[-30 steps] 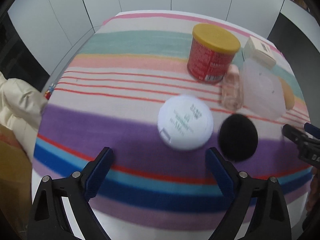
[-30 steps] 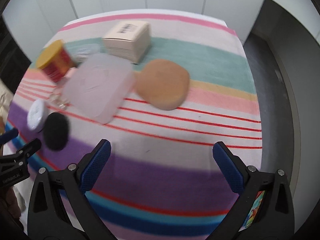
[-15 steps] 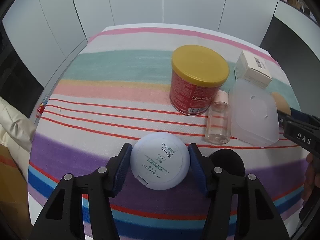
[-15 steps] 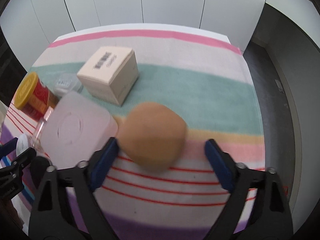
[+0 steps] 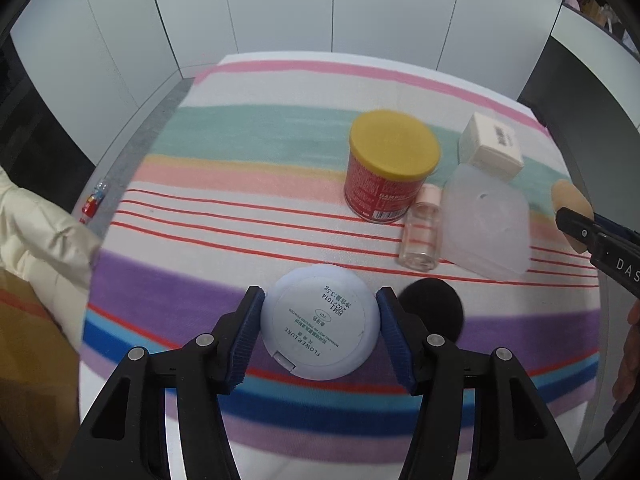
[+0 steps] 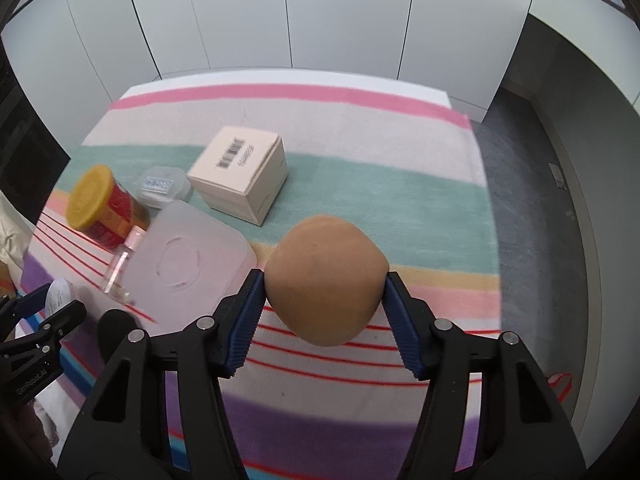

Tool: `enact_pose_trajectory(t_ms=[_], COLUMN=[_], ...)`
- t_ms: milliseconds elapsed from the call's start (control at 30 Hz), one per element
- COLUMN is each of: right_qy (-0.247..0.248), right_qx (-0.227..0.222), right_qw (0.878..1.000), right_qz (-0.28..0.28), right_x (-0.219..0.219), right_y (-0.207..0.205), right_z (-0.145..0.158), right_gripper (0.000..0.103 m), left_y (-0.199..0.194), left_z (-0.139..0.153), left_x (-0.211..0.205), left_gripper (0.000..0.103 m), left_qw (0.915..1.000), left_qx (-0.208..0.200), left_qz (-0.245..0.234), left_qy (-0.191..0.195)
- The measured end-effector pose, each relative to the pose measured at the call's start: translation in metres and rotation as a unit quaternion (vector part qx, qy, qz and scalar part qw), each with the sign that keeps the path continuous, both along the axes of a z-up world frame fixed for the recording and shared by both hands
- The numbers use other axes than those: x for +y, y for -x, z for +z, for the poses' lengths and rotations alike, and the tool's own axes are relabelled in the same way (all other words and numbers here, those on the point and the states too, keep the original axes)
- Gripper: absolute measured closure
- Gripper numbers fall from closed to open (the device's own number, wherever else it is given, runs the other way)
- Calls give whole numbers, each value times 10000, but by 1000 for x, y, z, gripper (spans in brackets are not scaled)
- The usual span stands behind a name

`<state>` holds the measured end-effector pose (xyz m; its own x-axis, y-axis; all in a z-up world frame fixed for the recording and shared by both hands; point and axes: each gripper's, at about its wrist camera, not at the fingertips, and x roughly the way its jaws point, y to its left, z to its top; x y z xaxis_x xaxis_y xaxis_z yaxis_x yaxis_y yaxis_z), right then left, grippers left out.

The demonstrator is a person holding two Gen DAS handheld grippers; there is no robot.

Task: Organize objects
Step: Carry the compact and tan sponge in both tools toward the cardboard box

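Left wrist view: left gripper (image 5: pixel 319 322) jaws clamp white powder compact (image 5: pixel 319 322), lower centre, above striped table (image 5: pixel 240 208). Black puff (image 5: pixel 434 312) just right.

Right wrist view: right gripper (image 6: pixel 325 298) jaws, just closing, pinch tan sponge (image 6: pixel 326 282), centre frame. Translucent lid (image 6: pixel 184 266) left.

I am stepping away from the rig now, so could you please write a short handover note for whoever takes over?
Left gripper: shut on the white compact.
Right gripper: jaws have just been closing and its pads now press the tan sponge from both sides.
On the striped cloth: red can, small bottle, frosted lid, beige box, black puff, small clear jar.
Done: both grasps made.
Left: set down the compact and sponge, then sort the rest; no destination is visible.
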<state>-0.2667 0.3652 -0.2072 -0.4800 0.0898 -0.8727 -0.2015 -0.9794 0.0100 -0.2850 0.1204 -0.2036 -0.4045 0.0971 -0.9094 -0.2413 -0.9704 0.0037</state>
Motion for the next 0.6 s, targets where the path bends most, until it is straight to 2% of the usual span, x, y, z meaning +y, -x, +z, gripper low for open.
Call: enact_pose_trajectory(t_ms=[433,600], right_qy=[-32,-31], right_qx=[93,286], right_qw=[9999,9994], right_qz=[-38,-188], right_x=[-19,-23], right_y=[-49,-78], right_z=[77,111], right_gripper=[41,40], left_y=[-52,-74], left_z=[86,116], left_x=[-5,-10], left_gripper=[44,44], left_qw=[9998,9994], left_qx=[127,249], left_qz=[-51,-162], left_qy=[-114,-170])
